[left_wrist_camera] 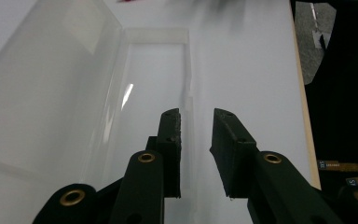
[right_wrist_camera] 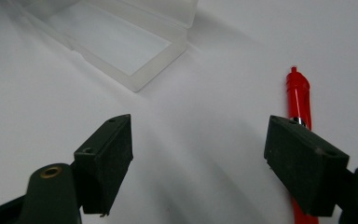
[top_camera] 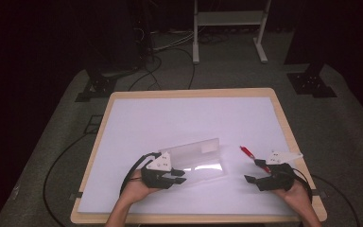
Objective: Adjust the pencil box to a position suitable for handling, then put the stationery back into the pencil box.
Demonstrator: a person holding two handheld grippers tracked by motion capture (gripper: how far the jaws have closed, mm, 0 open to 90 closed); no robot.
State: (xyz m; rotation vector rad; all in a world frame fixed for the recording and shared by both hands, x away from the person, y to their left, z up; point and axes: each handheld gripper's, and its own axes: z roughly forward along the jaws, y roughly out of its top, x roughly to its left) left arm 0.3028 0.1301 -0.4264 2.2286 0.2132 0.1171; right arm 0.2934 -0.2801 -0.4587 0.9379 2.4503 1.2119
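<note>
Just beside box (top_camera: 203,161): red pen (top_camera: 248,154).

Red pen (right_wrist_camera: 299,100): lower length hidden behind right-hand jaw of right gripper (right_wrist_camera: 214,158) and cut by bottom edge in right gripper view; tip not visible. In high view, near end (top_camera: 260,163) covered by the gripper's grey plate; markings too small to read.

Clear plastic case (left_wrist_camera: 74,93): lid cut off by left and top edges in left gripper view; far corner blurred at the top. Near wall partly masked by the inner jaw of left gripper (left_wrist_camera: 196,140). Contact between jaw and wall not determinable.

Case (right_wrist_camera: 121,42) cropped at top edge in right gripper view.

Both forearms cut by bottom edge in high view.
</note>
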